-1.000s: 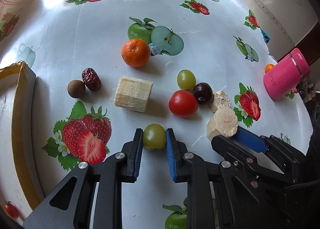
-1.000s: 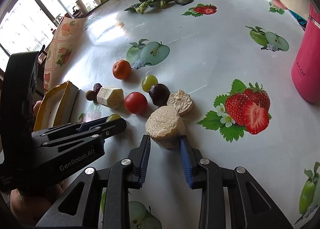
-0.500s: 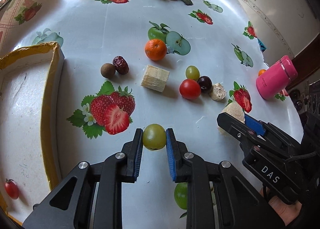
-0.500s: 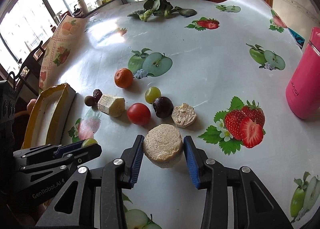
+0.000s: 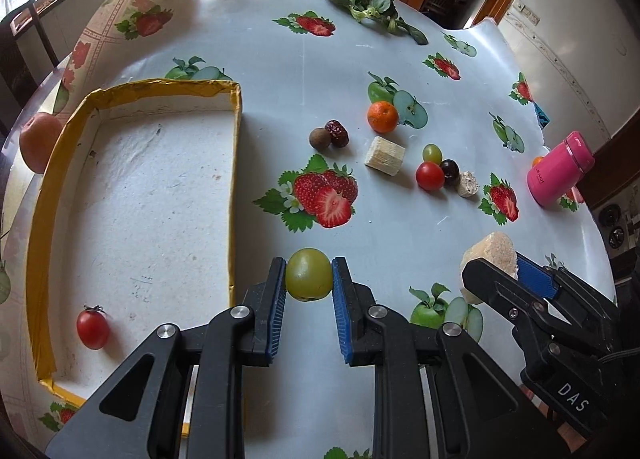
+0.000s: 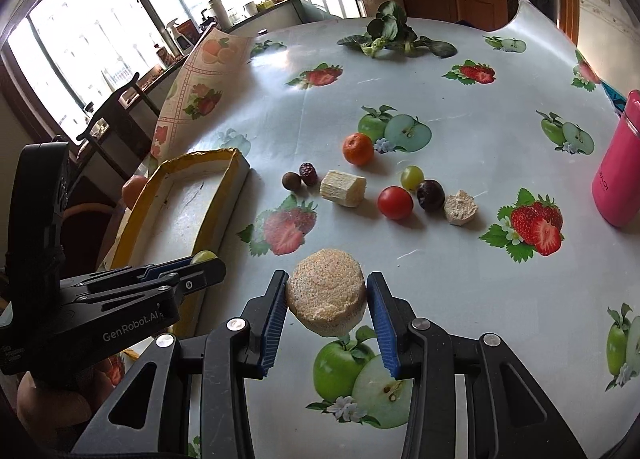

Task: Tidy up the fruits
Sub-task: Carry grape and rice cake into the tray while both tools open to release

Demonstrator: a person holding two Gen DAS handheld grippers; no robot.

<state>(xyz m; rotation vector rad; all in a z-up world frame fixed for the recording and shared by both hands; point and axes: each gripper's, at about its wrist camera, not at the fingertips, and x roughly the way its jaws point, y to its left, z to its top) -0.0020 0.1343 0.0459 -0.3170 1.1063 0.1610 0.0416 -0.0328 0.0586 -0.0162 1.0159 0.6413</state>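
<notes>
My left gripper (image 5: 309, 279) is shut on a green grape (image 5: 308, 274), held above the cloth just right of the yellow-rimmed tray (image 5: 234, 163). One cherry tomato (image 5: 93, 328) lies inside that tray. My right gripper (image 6: 327, 295) is shut on a beige round chunk (image 6: 327, 291), lifted over the table; the same chunk (image 5: 490, 253) shows at right in the left wrist view. On the cloth lie a tangerine (image 5: 383, 116), a pale cut block (image 5: 385, 157), a red tomato (image 5: 430, 175), a green grape (image 5: 432, 153), a dark cherry (image 5: 450, 171), a red date (image 5: 337, 133) and a brown longan (image 5: 320, 138).
A pink flask (image 5: 558, 169) stands at the table's right edge. Leafy greens (image 5: 374, 7) lie at the far side. A small beige chunk (image 6: 461, 207) sits by the dark cherry. A peach-coloured fruit (image 5: 38, 141) rests left of the tray. A person's hand (image 6: 48, 411) holds the left gripper.
Both grippers rose and drew back toward the tray side, carrying the grape and the beige chunk off the cloth. The tray now fills the left of the left wrist view.
</notes>
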